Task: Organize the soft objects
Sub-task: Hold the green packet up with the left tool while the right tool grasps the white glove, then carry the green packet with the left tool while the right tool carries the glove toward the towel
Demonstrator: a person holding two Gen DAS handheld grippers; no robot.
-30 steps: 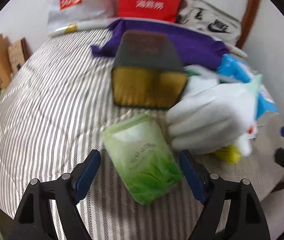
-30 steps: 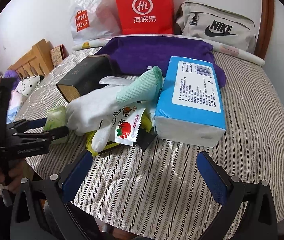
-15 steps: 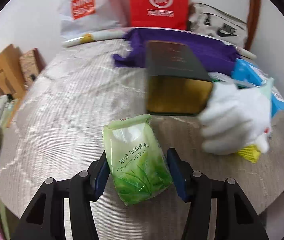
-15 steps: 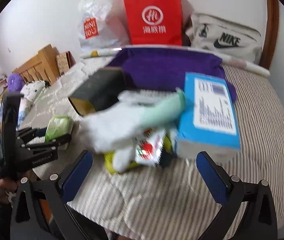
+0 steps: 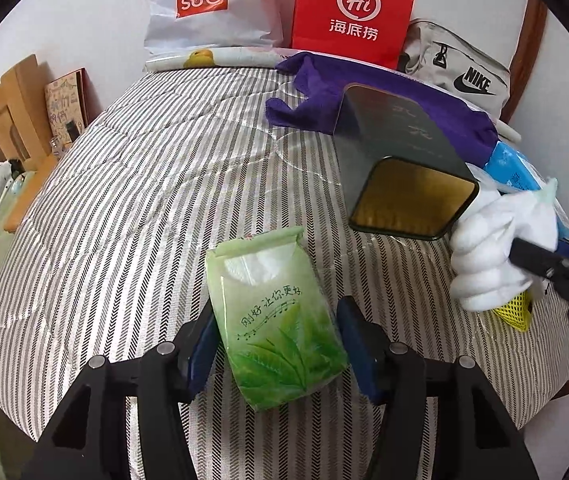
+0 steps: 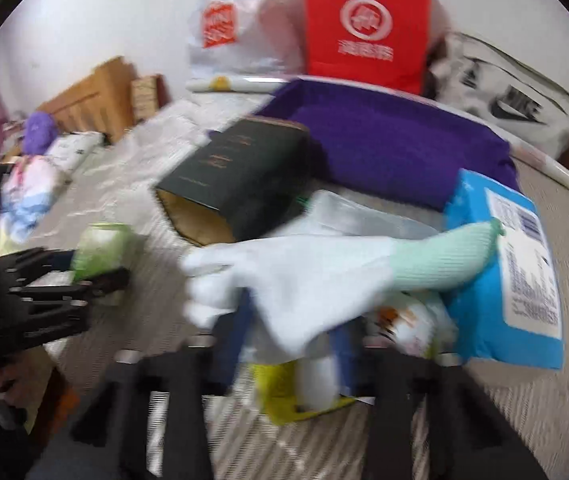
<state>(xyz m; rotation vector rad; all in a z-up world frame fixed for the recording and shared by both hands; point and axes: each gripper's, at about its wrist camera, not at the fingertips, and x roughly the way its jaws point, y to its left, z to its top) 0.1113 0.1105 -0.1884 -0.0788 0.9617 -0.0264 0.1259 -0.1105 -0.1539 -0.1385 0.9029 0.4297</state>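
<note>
On the striped bed cover [image 5: 144, 200] a green tissue pack [image 5: 276, 312] sits between the pads of my left gripper [image 5: 276, 336]. The pads touch both of its sides, though the jaws are opening slightly. The pack [image 6: 100, 240] and left gripper [image 6: 96, 268] also show in the blurred right wrist view. My right gripper [image 6: 292, 332] is closing on a white glove with a mint cuff [image 6: 316, 276], which drapes over its pads. From the left wrist view the right gripper [image 5: 540, 256] presses into the bunched glove [image 5: 484, 256].
A dark green tin box [image 5: 396, 152] lies open-ended beside a purple cloth [image 5: 364, 84] and a blue tissue pack [image 6: 496, 280]. Under the glove lie a yellow mesh item [image 5: 516, 312] and a snack packet [image 6: 404, 320]. A red bag [image 5: 354, 12], white bag [image 5: 204, 4] and grey bag [image 5: 460, 68] line the wall.
My left gripper narrowed onto the green pack and carried it left, away from the tin box. My right gripper moved forward and its jaws went from wide open to narrow around the glove.
</note>
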